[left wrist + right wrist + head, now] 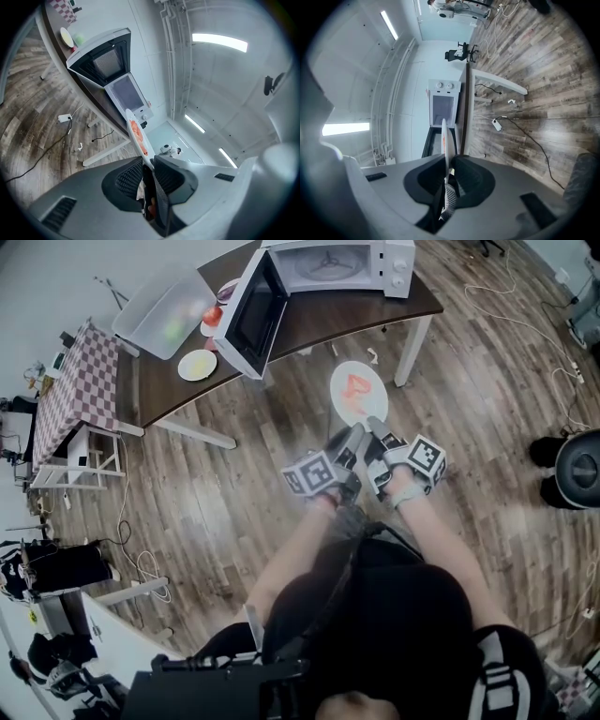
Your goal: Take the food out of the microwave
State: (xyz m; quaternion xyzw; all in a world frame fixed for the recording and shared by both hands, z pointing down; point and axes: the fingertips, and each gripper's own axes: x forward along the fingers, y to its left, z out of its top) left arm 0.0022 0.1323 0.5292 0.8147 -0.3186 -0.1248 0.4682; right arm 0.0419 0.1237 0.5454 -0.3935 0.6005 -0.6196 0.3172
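A white plate with red-orange food on it hangs level over the wooden floor, in front of the brown table. Both grippers hold its near rim side by side. My left gripper is shut on the rim, and my right gripper is shut on the rim just to its right. In the left gripper view the plate shows edge-on between the jaws of the left gripper. The right gripper pinches the plate the same way. The white microwave stands on the table with its door swung open.
A clear plastic bin, a small pale plate and a red round thing lie on the table's left part. A checkered table stands farther left. Cables trail over the floor. A white table leg is right of the plate.
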